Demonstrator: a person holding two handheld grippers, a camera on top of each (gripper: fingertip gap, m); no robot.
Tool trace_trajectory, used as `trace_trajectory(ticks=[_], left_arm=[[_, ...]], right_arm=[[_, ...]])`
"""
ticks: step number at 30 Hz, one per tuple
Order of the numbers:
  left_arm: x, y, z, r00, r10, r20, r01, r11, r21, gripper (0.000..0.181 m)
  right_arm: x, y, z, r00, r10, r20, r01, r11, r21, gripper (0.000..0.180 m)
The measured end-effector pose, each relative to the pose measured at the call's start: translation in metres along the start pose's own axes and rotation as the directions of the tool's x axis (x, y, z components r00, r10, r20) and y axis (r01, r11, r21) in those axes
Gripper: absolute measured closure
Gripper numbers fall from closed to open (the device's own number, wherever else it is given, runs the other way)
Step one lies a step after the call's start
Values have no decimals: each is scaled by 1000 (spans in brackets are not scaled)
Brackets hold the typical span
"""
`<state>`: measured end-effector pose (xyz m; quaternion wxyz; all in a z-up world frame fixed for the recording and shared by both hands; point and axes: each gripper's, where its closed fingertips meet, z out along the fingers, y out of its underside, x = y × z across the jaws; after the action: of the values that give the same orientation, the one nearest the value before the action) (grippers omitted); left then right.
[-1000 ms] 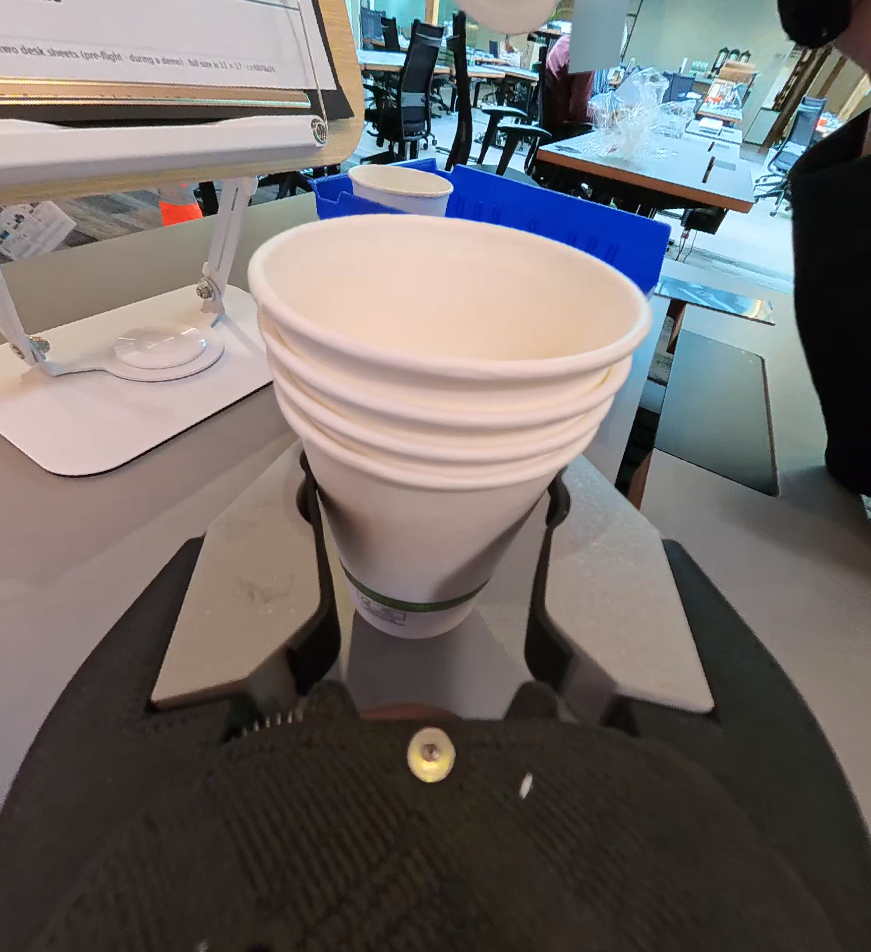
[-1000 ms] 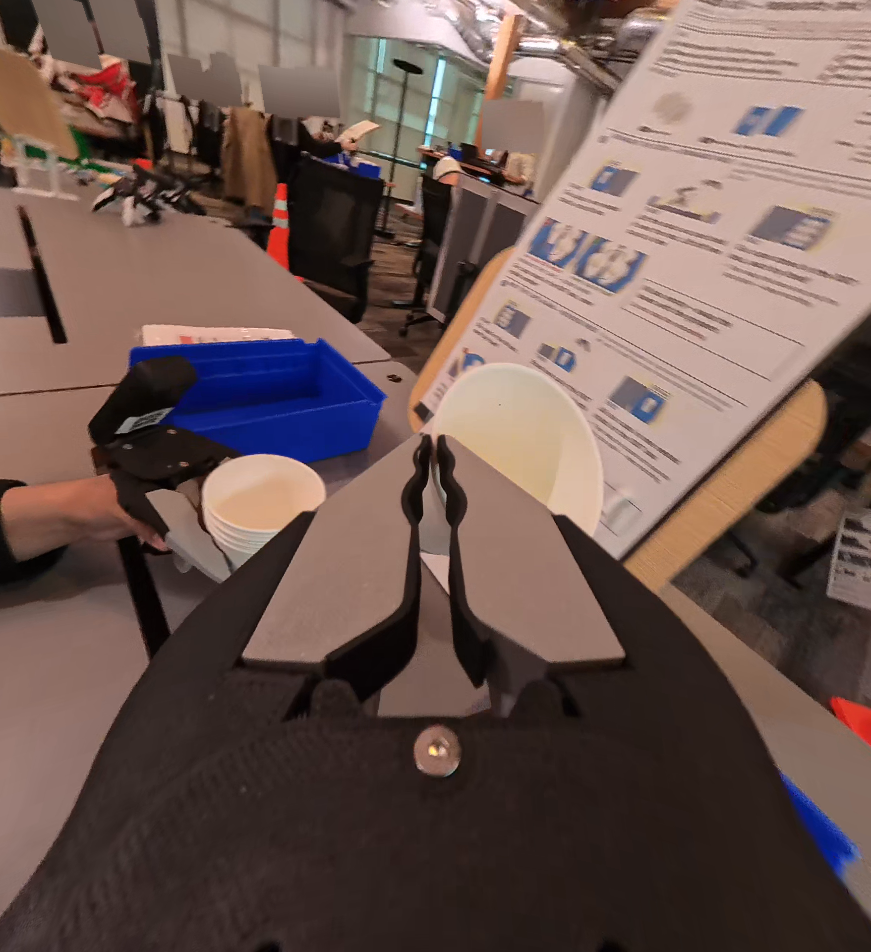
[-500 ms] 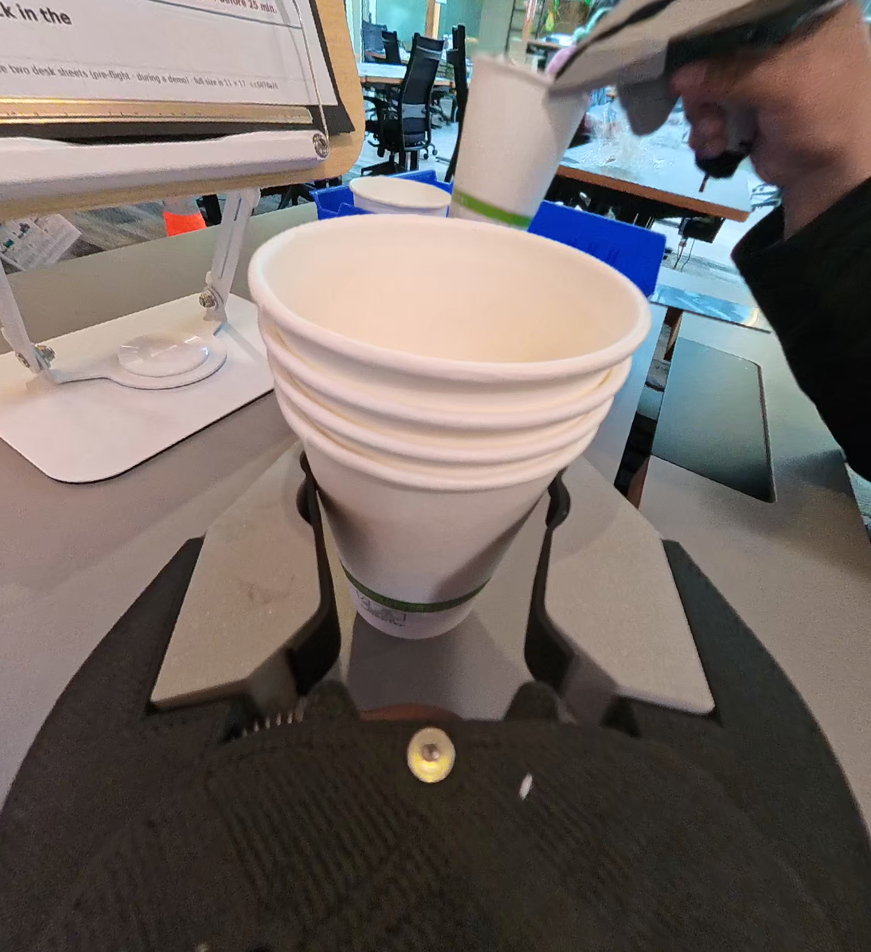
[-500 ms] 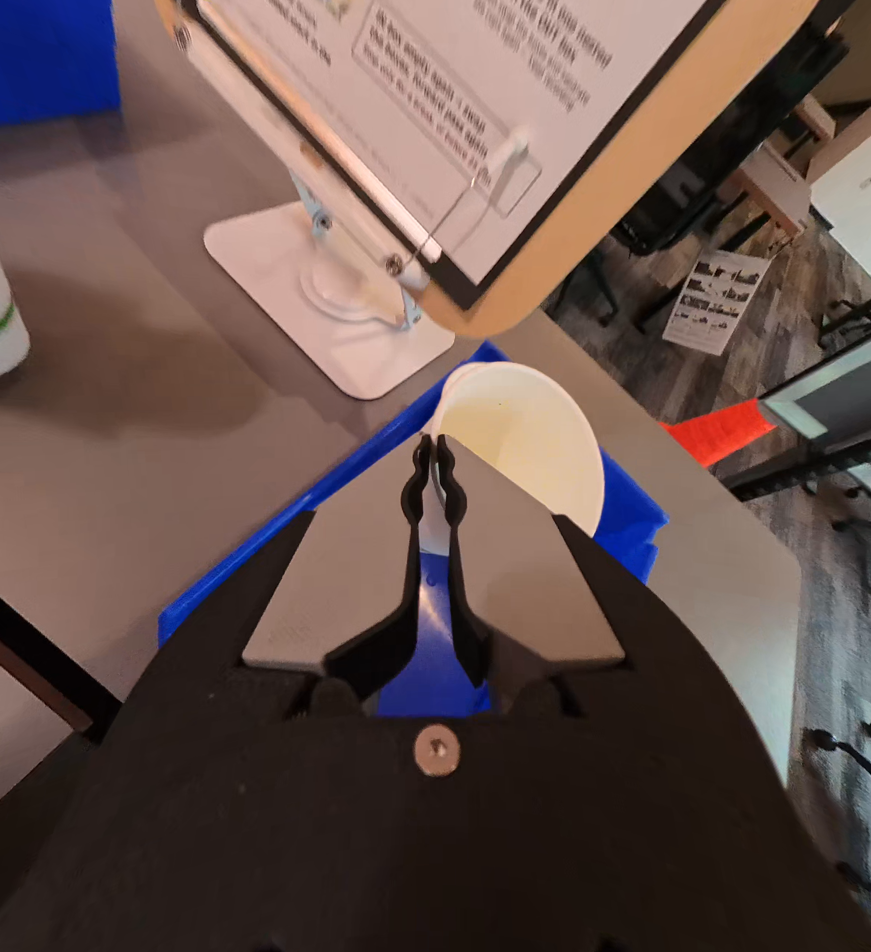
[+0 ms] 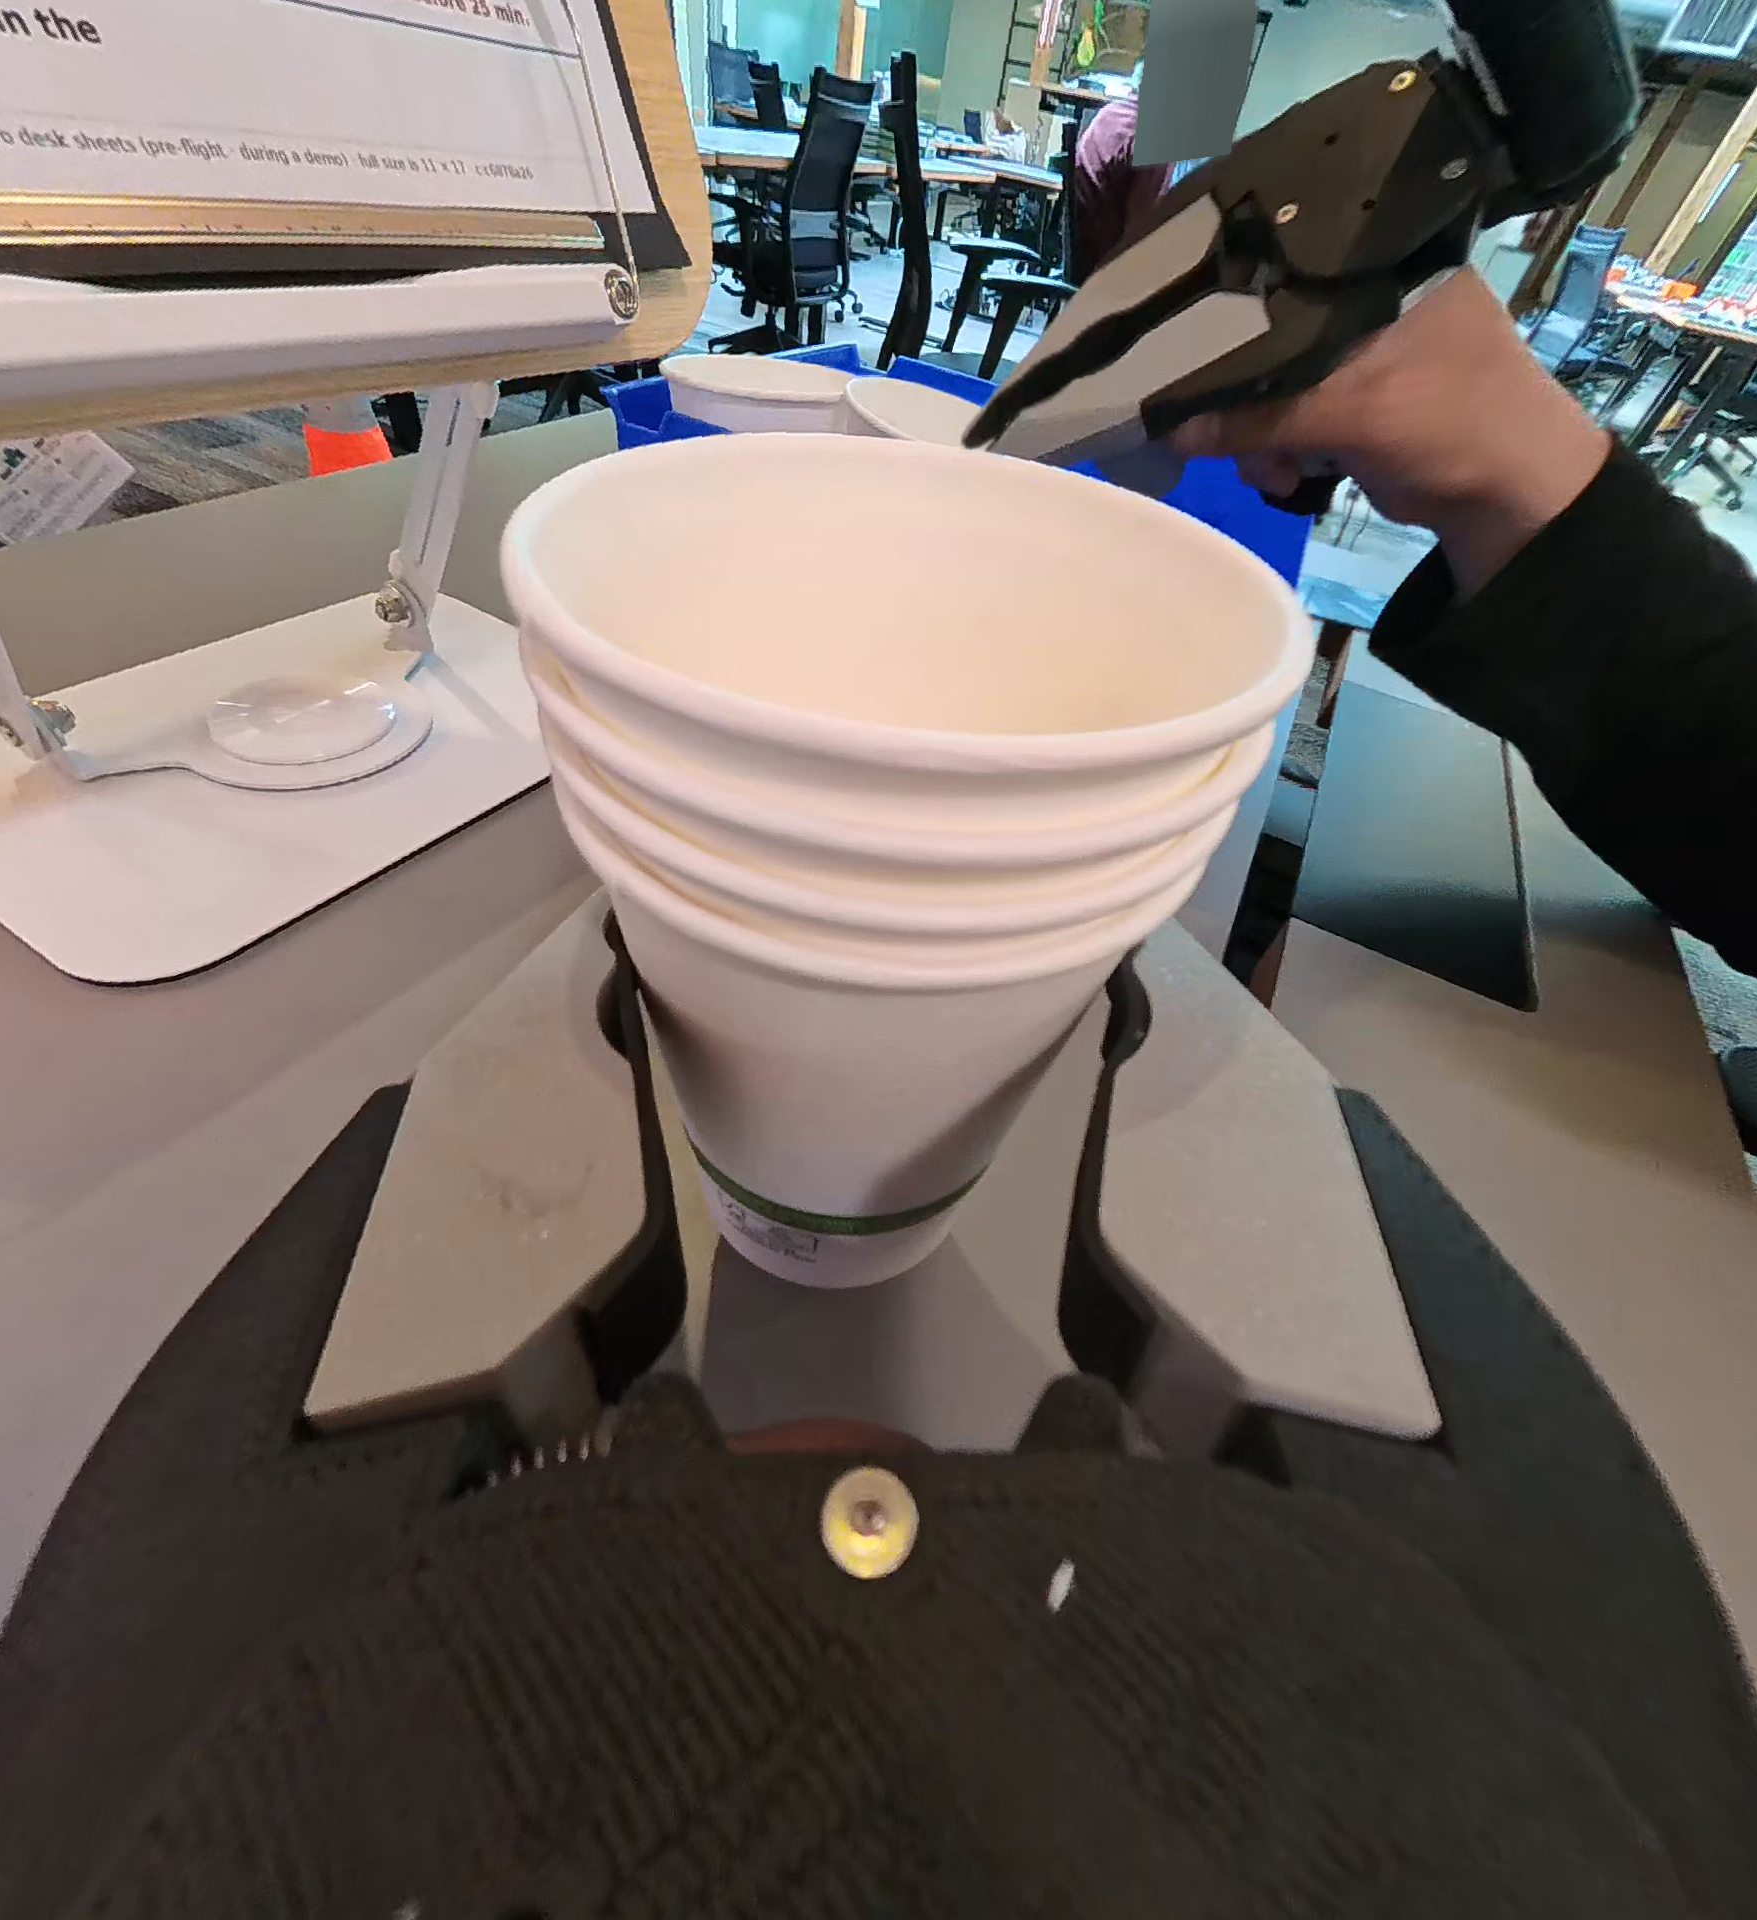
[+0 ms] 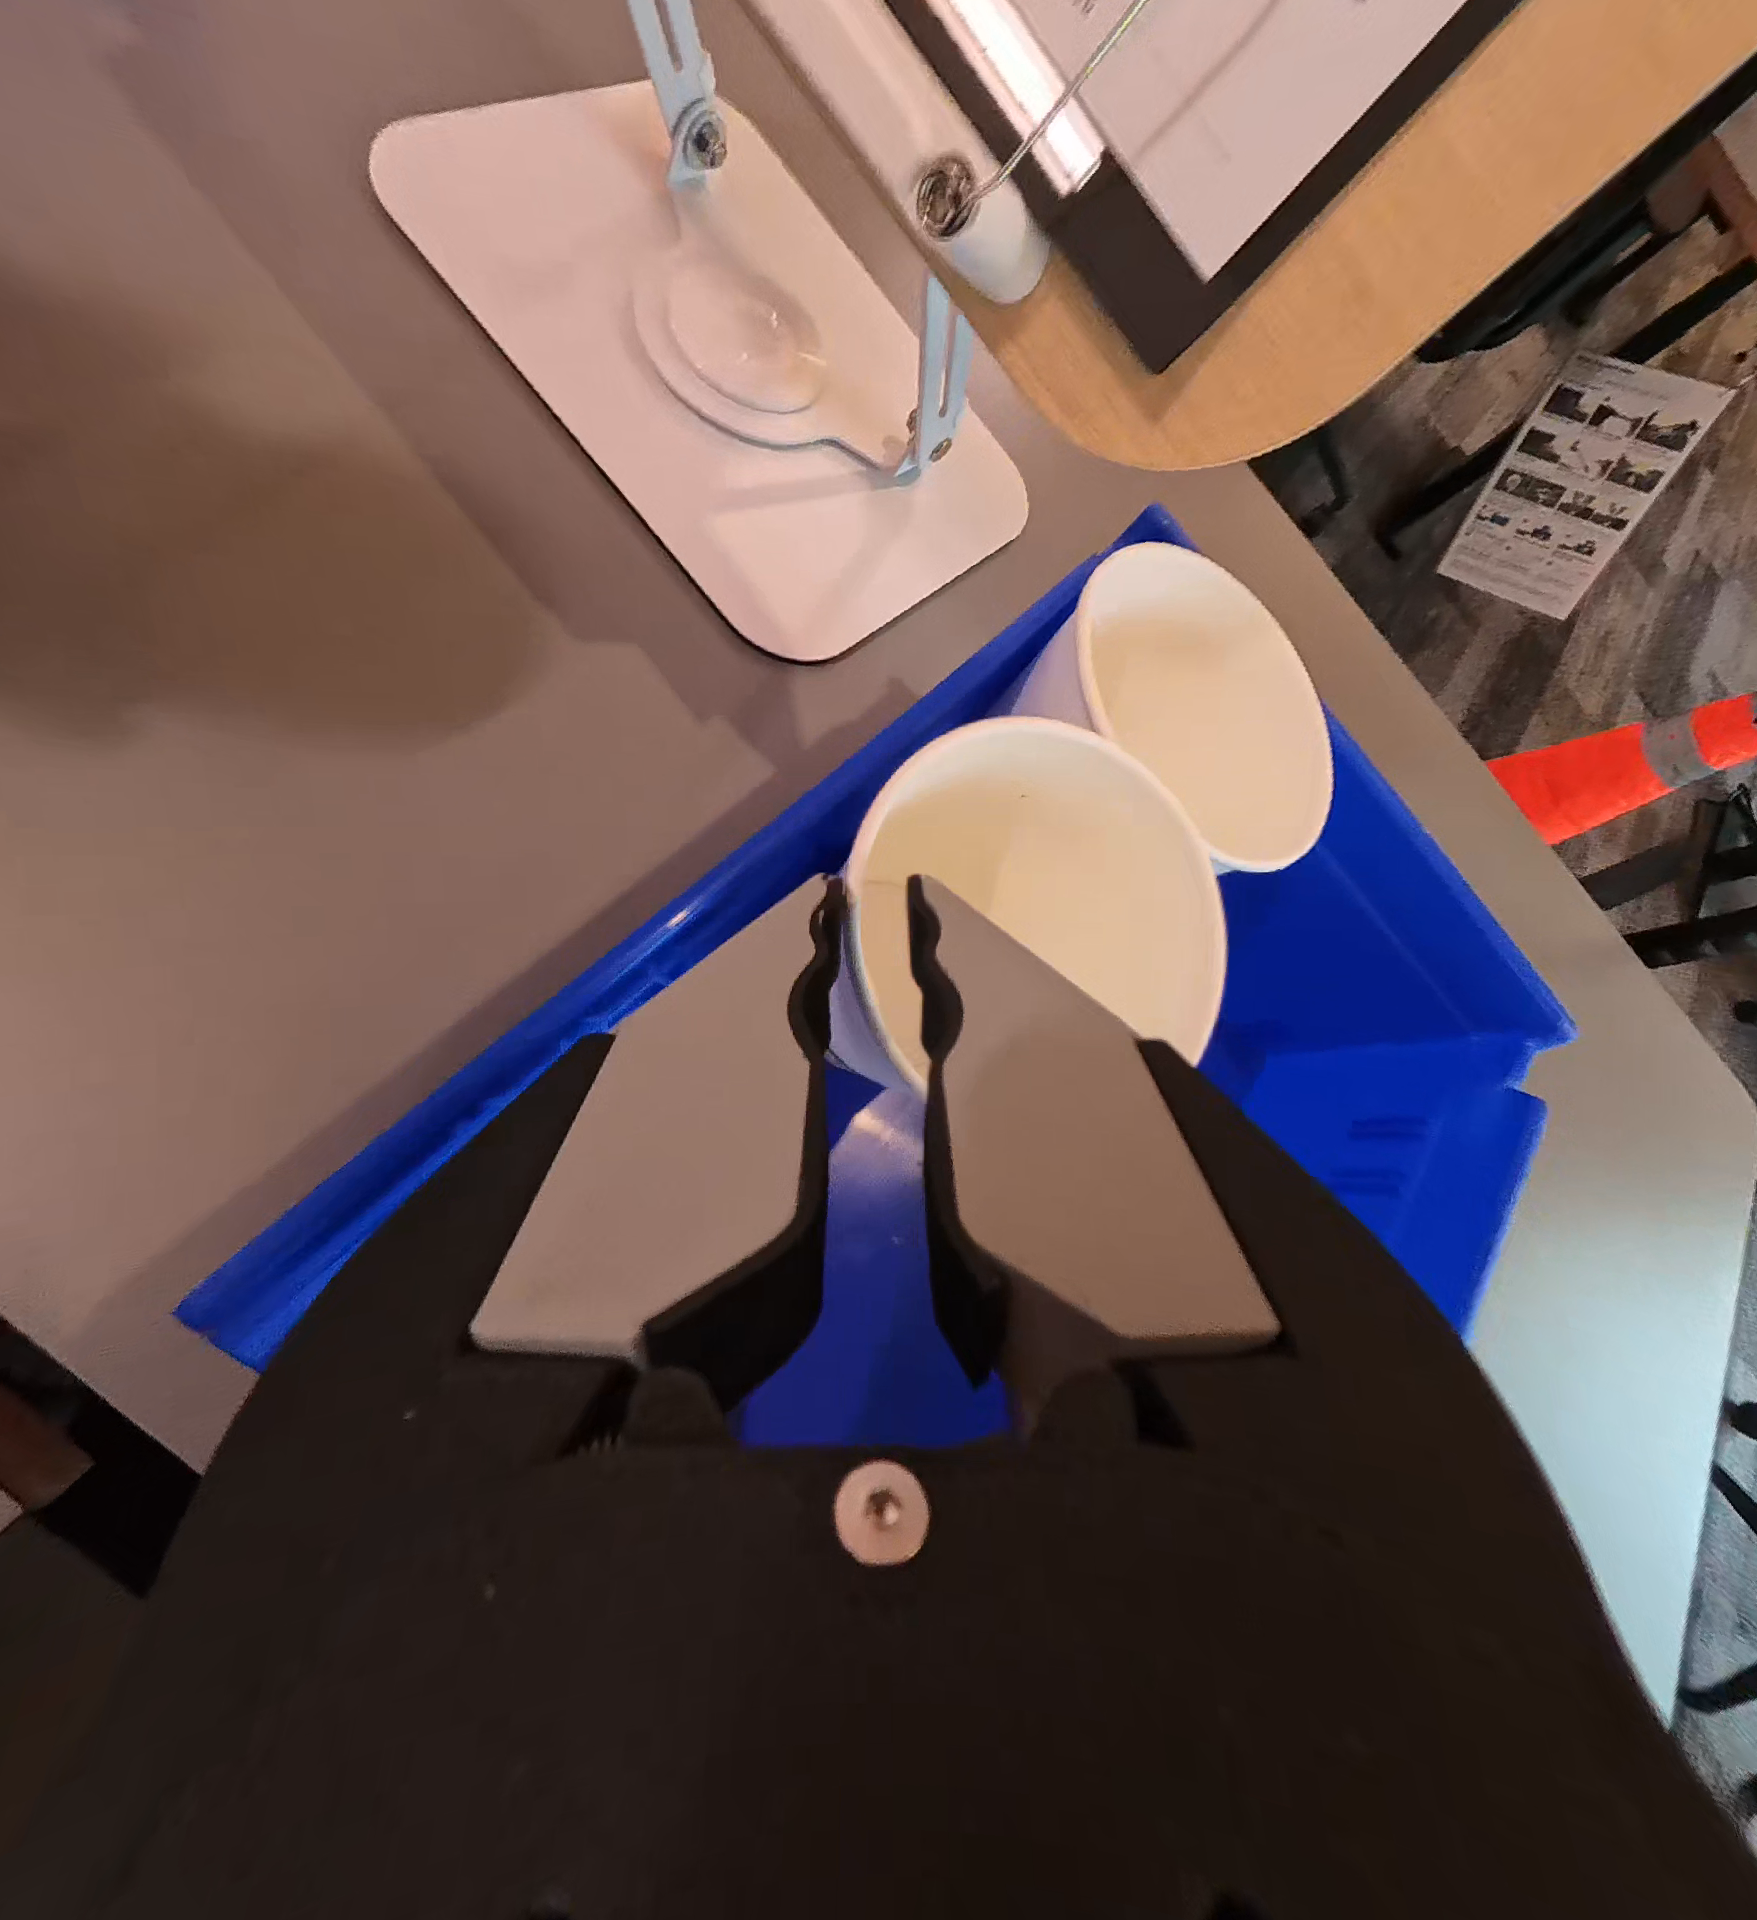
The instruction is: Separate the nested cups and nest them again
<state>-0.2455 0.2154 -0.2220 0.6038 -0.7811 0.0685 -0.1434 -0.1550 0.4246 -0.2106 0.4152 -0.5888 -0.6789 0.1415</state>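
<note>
On the grey table (image 5: 178,1091), the left gripper (image 5: 869,997) is clamping a stack of nested white paper cups (image 5: 895,790), its two fingers pressing against the sides of the bottom cup just under the stacked rims. The stack is standing upright, with a green band near its base. To its left a white stand (image 5: 188,821) is holding up a wooden board with printed sheets (image 5: 261,114).

Beyond the stack, a blue bin (image 6: 1373,1101) is sitting near the table's far edge, just beside the stand's base. Two single cups are sitting in it, touching each other: the near cup (image 6: 1050,883) and the far cup (image 6: 1206,696). The right gripper (image 6: 874,904), held in a person's hand (image 5: 1414,416), is hanging over the bin with its jaws slightly parted, one finger outside and one inside the near cup's wall. A narrow gap is showing around the wall, so the jaws are not pinching it.
</note>
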Motion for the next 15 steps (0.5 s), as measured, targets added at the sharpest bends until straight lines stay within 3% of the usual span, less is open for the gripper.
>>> trace_trajectory(ticks=[8, 12, 15], left_arm=[[5, 0, 2, 1000, 4, -16, -4, 1000, 0, 92], [5, 0, 2, 1000, 0, -18, 0, 1000, 1, 92], [6, -1, 2, 1000, 1, -22, -1, 1000, 4, 92]], right_arm=[[-3, -31, -39, 1000, 4, 17, -6, 998, 69, 176], [-14, -15, -30, 999, -5, 49, 6, 1000, -18, 160], [-11, 6, -13, 999, -35, 30, 38, 995, -97, 162]])
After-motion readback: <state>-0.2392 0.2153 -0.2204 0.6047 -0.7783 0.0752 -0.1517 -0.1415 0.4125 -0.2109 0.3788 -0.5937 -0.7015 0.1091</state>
